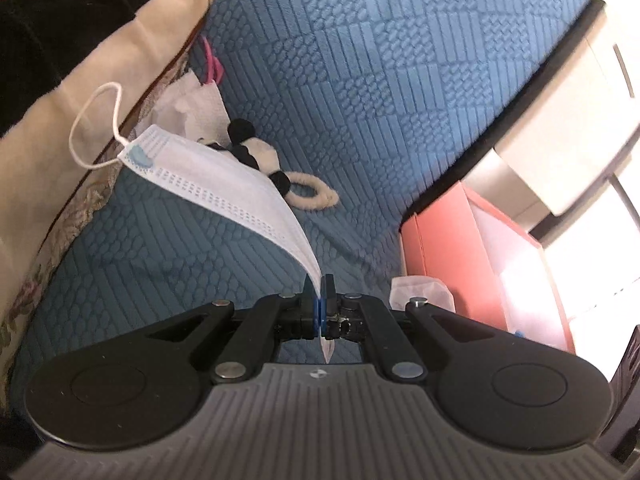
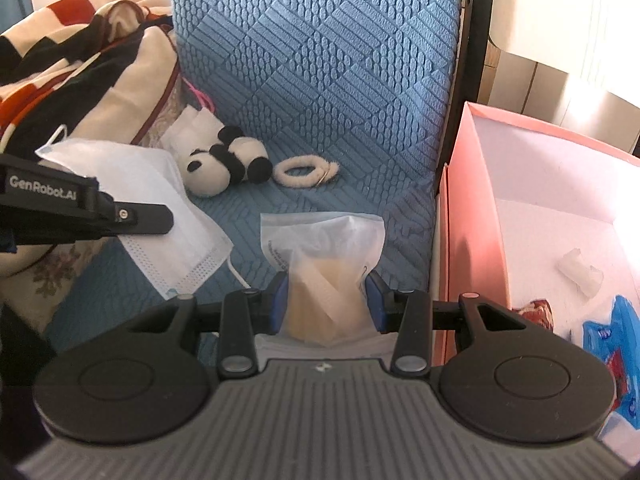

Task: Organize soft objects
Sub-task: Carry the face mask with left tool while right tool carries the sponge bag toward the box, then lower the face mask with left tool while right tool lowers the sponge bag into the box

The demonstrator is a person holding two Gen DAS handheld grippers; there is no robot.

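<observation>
Because the left gripper (image 1: 320, 300) pinches only the face mask (image 1: 224, 184) edge above the blue cushion (image 1: 360, 80) and the right gripper (image 2: 326, 300) squeezes a slippery packet (image 2: 324, 264) near the cushion's right edge beside the pink box (image 2: 472, 240), either may slip free.

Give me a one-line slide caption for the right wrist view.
Right tongs grip a clear packet over the blue seat; pink box alongside.

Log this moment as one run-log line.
left gripper: shut on face mask | right gripper: shut on clear pouch | pink box: open beside seat
</observation>
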